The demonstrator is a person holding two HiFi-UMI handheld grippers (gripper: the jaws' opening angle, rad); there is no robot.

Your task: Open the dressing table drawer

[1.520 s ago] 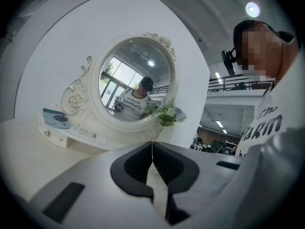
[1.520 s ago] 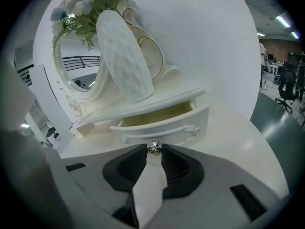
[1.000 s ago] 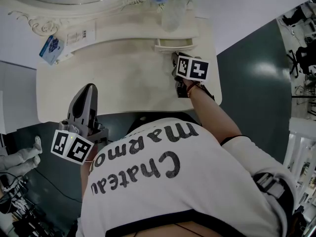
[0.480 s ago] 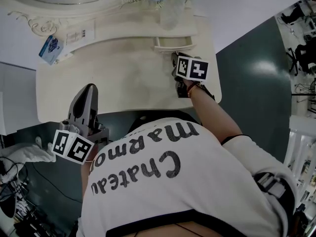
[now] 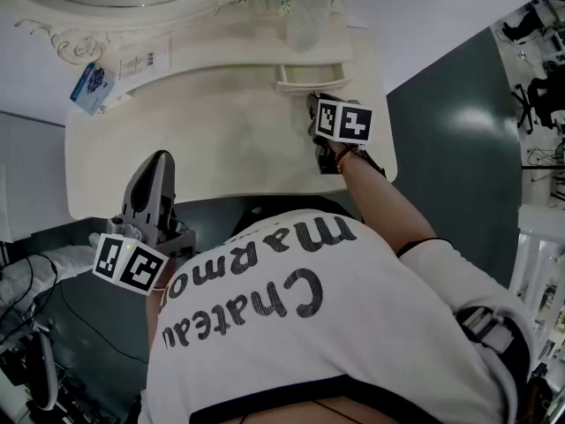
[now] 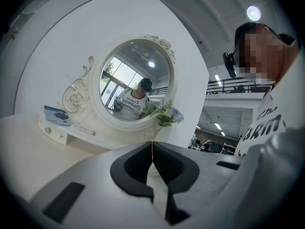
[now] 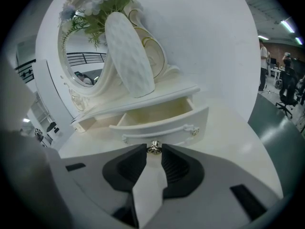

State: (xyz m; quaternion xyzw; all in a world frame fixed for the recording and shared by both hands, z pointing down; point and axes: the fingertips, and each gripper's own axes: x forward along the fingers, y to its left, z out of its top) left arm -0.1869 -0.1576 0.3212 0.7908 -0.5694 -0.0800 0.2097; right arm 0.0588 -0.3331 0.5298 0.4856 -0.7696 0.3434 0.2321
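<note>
While the right claw (image 7: 153,150) pinches only the small knob (image 7: 153,147) of the drawer (image 7: 162,120), a skewed tug could slip it free or rock the vase (image 7: 129,56) at twelve o'clock.

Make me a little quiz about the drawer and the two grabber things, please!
1. True or false: the drawer is pulled out.
2. What is the right gripper pinching? A the vase, B the drawer's knob, C the mirror.
3. Fill the gap: the left gripper has its jaws ____ (together or apart), with nothing between them.
Key: 1 true; 2 B; 3 together.
</note>
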